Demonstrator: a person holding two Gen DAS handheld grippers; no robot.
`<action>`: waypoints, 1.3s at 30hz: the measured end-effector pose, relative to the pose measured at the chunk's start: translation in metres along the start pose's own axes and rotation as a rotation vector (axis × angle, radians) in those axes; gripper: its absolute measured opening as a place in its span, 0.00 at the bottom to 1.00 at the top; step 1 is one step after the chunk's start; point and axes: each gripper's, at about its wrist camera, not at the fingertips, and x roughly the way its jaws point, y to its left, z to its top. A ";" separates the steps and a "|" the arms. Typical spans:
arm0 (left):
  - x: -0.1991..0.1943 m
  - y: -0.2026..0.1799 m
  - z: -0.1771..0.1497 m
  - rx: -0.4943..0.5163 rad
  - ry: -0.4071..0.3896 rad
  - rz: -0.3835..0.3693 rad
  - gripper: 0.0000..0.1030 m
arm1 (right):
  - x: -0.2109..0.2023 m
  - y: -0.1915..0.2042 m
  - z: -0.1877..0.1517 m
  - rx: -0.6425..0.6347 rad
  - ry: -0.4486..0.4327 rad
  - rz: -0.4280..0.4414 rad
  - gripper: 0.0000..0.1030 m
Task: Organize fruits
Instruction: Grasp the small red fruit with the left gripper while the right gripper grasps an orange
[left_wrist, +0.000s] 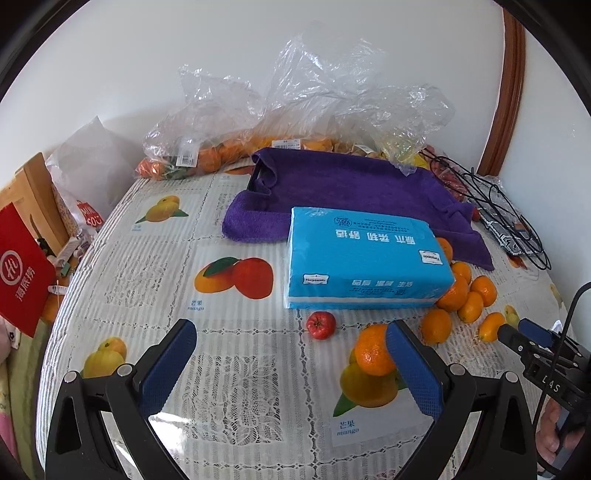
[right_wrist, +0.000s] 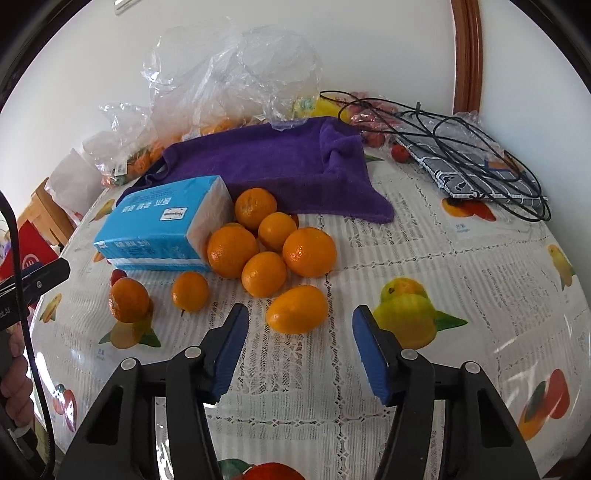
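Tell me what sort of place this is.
Most likely a home dining table against a wall: a fruit-print tablecloth under clear plastic, a blue tissue pack, loose oranges beside it, and shop-labelled plastic produce bags at the back.

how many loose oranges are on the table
8 oranges: five clustered beside the tissue pack, one nearest the right tongs, two apart on the left. More may hide in the bags.

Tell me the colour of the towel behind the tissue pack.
Purple towel; clearest in the left wrist view.

left tongs (left_wrist: 291, 369) open | orange (left_wrist: 373, 349) by right pad | tissue pack (left_wrist: 365, 258) beyond
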 end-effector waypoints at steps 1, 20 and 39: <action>0.004 0.004 -0.002 -0.011 0.013 -0.012 1.00 | 0.005 -0.001 0.000 -0.001 0.011 0.001 0.57; 0.032 0.008 0.000 -0.011 0.059 -0.051 0.95 | 0.025 0.005 -0.005 -0.049 0.021 0.000 0.39; 0.071 0.002 0.001 0.031 0.140 -0.143 0.54 | 0.034 0.003 0.000 -0.041 0.007 0.014 0.32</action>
